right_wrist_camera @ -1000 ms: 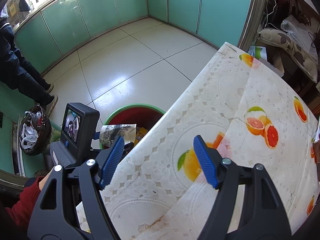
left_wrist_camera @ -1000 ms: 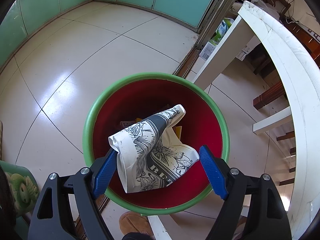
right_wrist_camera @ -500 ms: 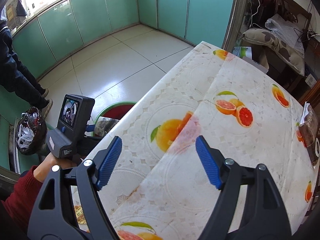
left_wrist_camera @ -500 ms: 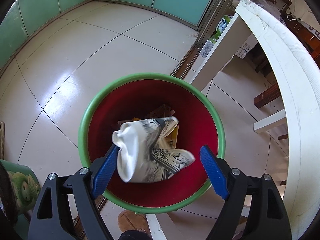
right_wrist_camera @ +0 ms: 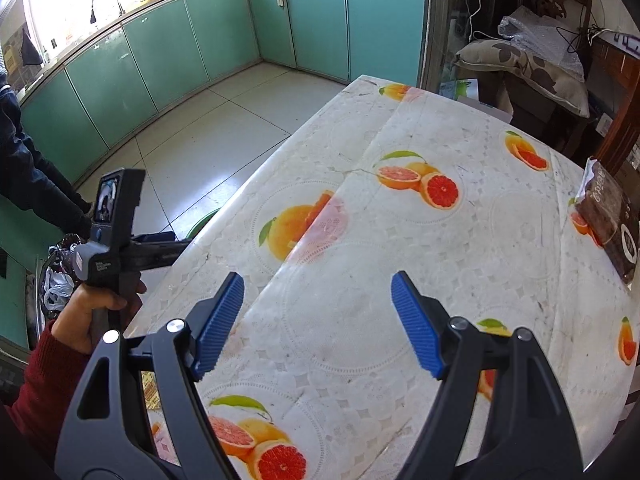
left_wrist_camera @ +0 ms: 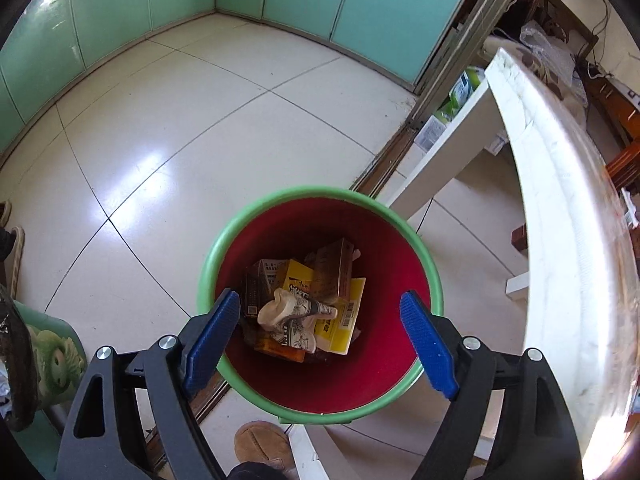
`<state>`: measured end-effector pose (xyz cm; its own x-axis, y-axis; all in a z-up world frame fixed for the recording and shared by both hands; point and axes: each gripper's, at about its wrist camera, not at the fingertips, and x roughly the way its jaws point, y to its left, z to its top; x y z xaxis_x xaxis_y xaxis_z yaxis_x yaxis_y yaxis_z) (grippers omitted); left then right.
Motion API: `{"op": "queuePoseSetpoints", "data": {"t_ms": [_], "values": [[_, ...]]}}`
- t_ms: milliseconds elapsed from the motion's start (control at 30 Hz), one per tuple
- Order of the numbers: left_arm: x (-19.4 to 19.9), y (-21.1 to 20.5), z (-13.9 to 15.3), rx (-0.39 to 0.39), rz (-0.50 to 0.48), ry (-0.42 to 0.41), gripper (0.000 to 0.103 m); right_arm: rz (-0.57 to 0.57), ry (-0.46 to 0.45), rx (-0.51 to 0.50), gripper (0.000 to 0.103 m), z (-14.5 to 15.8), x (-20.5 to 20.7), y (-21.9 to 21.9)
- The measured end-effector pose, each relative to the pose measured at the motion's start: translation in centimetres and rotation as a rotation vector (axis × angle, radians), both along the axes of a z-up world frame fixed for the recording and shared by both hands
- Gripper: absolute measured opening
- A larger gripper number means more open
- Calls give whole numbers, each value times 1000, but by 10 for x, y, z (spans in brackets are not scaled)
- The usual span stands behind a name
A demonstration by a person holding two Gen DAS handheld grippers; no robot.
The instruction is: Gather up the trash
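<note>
A green-rimmed bin (left_wrist_camera: 320, 194) with a red inside stands on the floor beside the table. At its bottom lies a crumpled white paper bag with black print (left_wrist_camera: 294, 318) on top of several cartons and yellow wrappers. My left gripper (left_wrist_camera: 320, 338) hovers above the bin, open, nothing between its blue pads. My right gripper (right_wrist_camera: 318, 322) hangs over the fruit-patterned tablecloth (right_wrist_camera: 400, 240); its jaws are opening and hold nothing. A brown snack packet (right_wrist_camera: 610, 216) lies at the table's far right edge. The left gripper's body (right_wrist_camera: 116, 220) shows in the right wrist view.
The white table edge (left_wrist_camera: 560, 220) runs down the right of the left wrist view, its leg next to the bin. A slipper (left_wrist_camera: 260, 446) sits below the bin. Teal cabinets (right_wrist_camera: 160, 68) line the tiled floor. A person's dark legs (right_wrist_camera: 24, 168) stand at the left.
The printed paper bag left the left gripper and dropped to the bin's bottom; the left gripper rose. The right gripper travelled across the table toward its right side, jaws spreading slightly.
</note>
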<state>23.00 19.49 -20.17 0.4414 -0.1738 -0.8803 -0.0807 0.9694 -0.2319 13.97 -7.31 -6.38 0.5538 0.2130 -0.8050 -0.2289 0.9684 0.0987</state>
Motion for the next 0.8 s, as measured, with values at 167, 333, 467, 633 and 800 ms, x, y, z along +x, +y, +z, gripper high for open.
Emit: {"op": "queuePoseSetpoints", "data": {"t_ms": [167, 333, 467, 633, 800], "values": [[-25, 5, 53, 45, 80, -134, 79, -55, -71, 61, 78, 10, -18, -35], [-54, -28, 118, 96, 58, -335, 88, -130, -267, 95, 94, 38, -41, -67], [-70, -70, 163, 79, -4, -508, 96, -193, -426, 55, 99, 59, -58, -91], [-86, -110, 195, 11, 3, -679, 96, -324, -583, -43, 99, 78, -76, -119], [-91, -142, 200, 19, 28, -764, 96, -371, -594, -18, 99, 76, -79, -141]]}}
